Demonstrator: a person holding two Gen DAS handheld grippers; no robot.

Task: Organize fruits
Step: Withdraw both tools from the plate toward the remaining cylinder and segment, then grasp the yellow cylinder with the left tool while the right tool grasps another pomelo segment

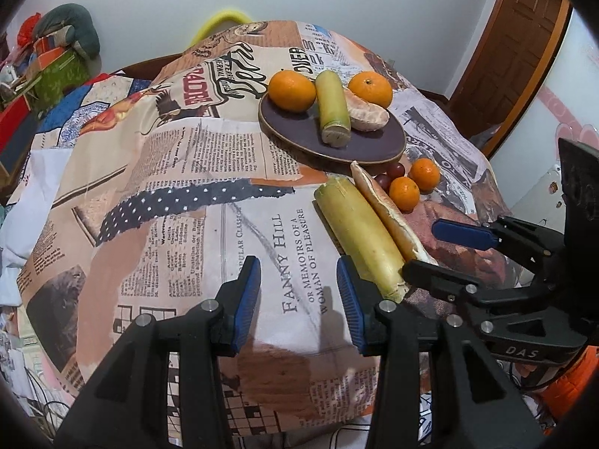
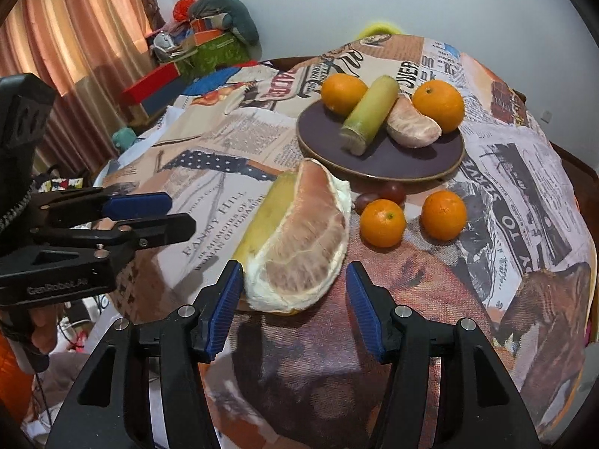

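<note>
A dark purple plate (image 1: 370,147) (image 2: 411,166) holds two oranges (image 1: 292,90) (image 2: 438,105), a sugarcane piece (image 1: 332,106) (image 2: 370,112) and a peeled pomelo segment (image 1: 365,112) (image 2: 413,127). On the cloth lie a longer sugarcane piece (image 1: 359,228) (image 2: 262,220), a large pomelo wedge (image 1: 389,213) (image 2: 303,247), two small oranges (image 1: 404,192) (image 2: 382,222) and two grapes (image 1: 389,174) (image 2: 382,194). My left gripper (image 1: 298,292) is open and empty, left of the long sugarcane. My right gripper (image 2: 294,307) is open, its jaws either side of the pomelo wedge's near end.
A newspaper-print cloth (image 1: 187,194) covers the round table. Boxes and clutter (image 2: 194,56) sit beyond the far left edge, with curtains (image 2: 75,37) behind. A wooden door (image 1: 520,48) stands at the right. The right gripper shows in the left wrist view (image 1: 445,250).
</note>
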